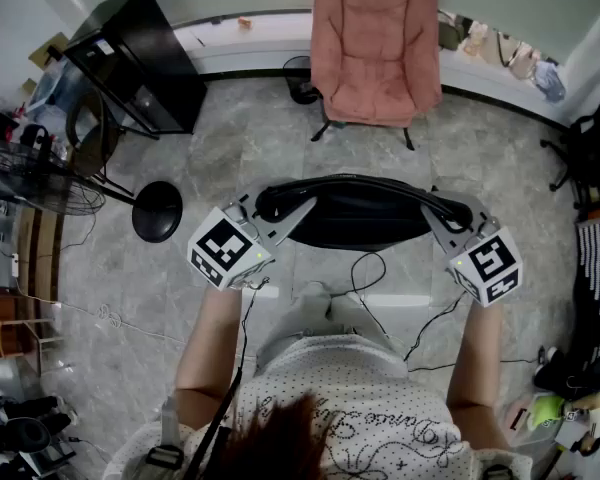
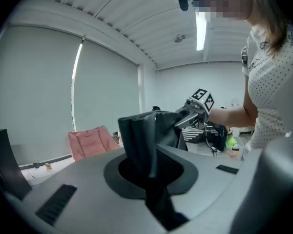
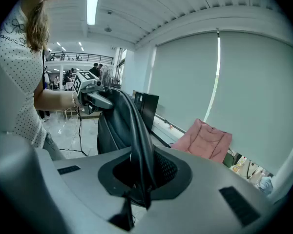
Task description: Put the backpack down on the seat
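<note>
A black backpack [image 1: 355, 211] hangs in the air between my two grippers, above the grey tiled floor. My left gripper [image 1: 272, 206] is shut on the backpack's left end, where black fabric [image 2: 146, 147] is pinched between its jaws. My right gripper [image 1: 448, 214] is shut on the right end, clamping a black strap [image 3: 136, 150]. A pink padded chair [image 1: 374, 46] stands ahead near the far wall, its seat bare; it also shows as the pink chair [image 2: 90, 141] and the pink chair [image 3: 205, 139] in the gripper views.
A black cabinet [image 1: 140, 60] stands at the back left, with a floor fan [image 1: 40, 173] and its round base [image 1: 157, 211] beside it. Cables [image 1: 380, 298] trail over the floor near my feet. Clutter lines the right wall [image 1: 590, 228].
</note>
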The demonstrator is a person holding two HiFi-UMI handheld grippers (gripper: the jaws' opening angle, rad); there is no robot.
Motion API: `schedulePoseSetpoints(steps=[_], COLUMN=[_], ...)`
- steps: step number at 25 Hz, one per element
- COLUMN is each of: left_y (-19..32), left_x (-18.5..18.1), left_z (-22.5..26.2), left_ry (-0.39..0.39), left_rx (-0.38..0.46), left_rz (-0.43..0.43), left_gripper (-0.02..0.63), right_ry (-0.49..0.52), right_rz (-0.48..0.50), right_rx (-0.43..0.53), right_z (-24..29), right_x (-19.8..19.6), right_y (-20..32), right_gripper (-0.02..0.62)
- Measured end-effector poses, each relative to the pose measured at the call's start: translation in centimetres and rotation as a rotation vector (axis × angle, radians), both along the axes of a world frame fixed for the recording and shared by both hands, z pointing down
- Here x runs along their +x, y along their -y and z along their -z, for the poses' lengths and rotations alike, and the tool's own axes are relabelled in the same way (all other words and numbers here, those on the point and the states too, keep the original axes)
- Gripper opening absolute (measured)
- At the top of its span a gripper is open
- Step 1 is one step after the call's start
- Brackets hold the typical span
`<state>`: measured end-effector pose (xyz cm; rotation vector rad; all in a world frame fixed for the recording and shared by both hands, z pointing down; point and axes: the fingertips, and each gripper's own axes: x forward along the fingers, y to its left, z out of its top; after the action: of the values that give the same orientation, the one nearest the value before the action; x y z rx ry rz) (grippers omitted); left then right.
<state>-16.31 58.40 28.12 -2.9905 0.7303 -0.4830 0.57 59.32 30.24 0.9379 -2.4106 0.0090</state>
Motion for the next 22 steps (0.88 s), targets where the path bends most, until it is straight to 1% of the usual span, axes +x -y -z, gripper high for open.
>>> schedulePoseSetpoints(steps=[6,11,17,22], left_y=[-1.1,-1.5,-1.4,-0.6], left_x=[1.6,3.9,6.2,7.3], left_z=[-0.1,0.6,1.3,1.0], left_ry=[-0.019,-0.037,-0.040,-0.031], left_rx=[-0.001,0.010,0.031,0.031], left_rz=[0.009,0.018,0.036,0.041], left_gripper=[0.040,0.040,0.040,0.040], right_ry=[-0.005,-0.006,-0.006,0.004], right_rz=[0.001,-0.001,0.007,0.008], right_rx=[0.015,0.027,0.053,0.044], right_z=[0.2,0.8,1.4,1.0], right_x=[1.6,3.8,6.1,7.2], right_y=[-0.9,-1.1,-0.8,-0.2], right_gripper=[0.046,0.048,0.048,0.048])
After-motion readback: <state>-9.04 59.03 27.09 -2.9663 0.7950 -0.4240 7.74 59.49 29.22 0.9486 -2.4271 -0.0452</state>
